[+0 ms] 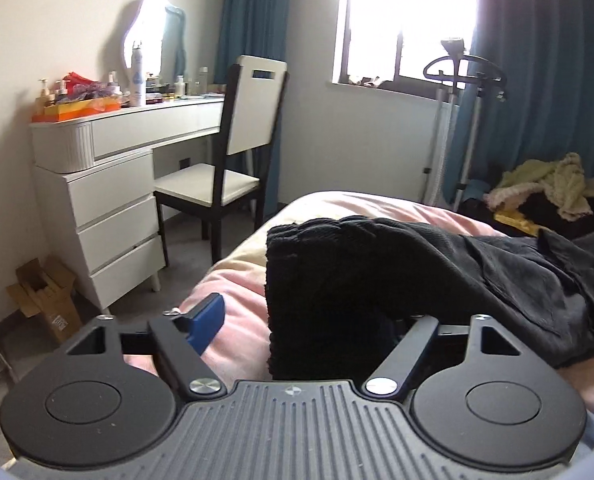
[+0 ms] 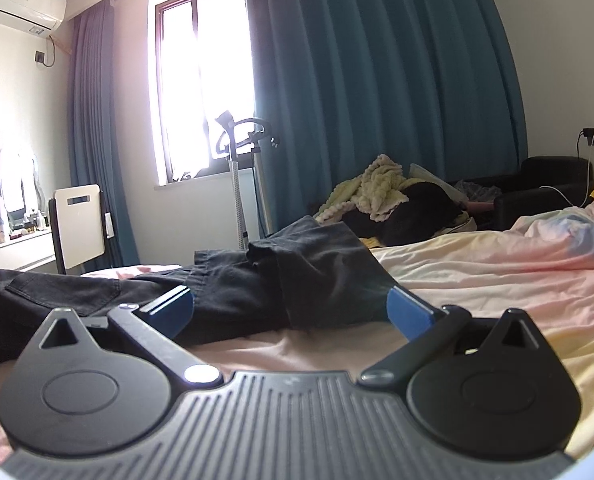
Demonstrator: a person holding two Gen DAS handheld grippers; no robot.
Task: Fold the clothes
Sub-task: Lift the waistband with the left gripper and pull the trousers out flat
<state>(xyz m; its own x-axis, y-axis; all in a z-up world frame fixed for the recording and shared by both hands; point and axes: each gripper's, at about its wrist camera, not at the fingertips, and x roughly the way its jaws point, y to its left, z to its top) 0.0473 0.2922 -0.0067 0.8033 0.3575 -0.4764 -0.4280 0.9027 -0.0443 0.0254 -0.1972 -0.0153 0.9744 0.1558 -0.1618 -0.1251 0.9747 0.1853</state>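
Observation:
Dark grey trousers (image 1: 497, 272) lie across the pink bedspread (image 1: 233, 292); their black ribbed waistband end (image 1: 317, 280) is closest to my left gripper. My left gripper (image 1: 305, 320) is open, low over the bed, with the waistband between its fingers; the left blue fingertip (image 1: 207, 320) shows and the right one is hidden under the cloth. In the right wrist view the trouser leg ends (image 2: 309, 276) lie on the bedspread (image 2: 477, 280). My right gripper (image 2: 293, 308) is open, its blue fingertips (image 2: 169, 312) on either side of the leg hem.
A white dresser (image 1: 109, 184) with bottles and a chair (image 1: 233, 152) stand left of the bed. A cardboard box (image 1: 45, 296) is on the floor. A garment steamer stand (image 2: 241, 184) is by the window. A heap of clothes (image 2: 385, 196) lies behind the bed, beside a black armchair (image 2: 537, 188).

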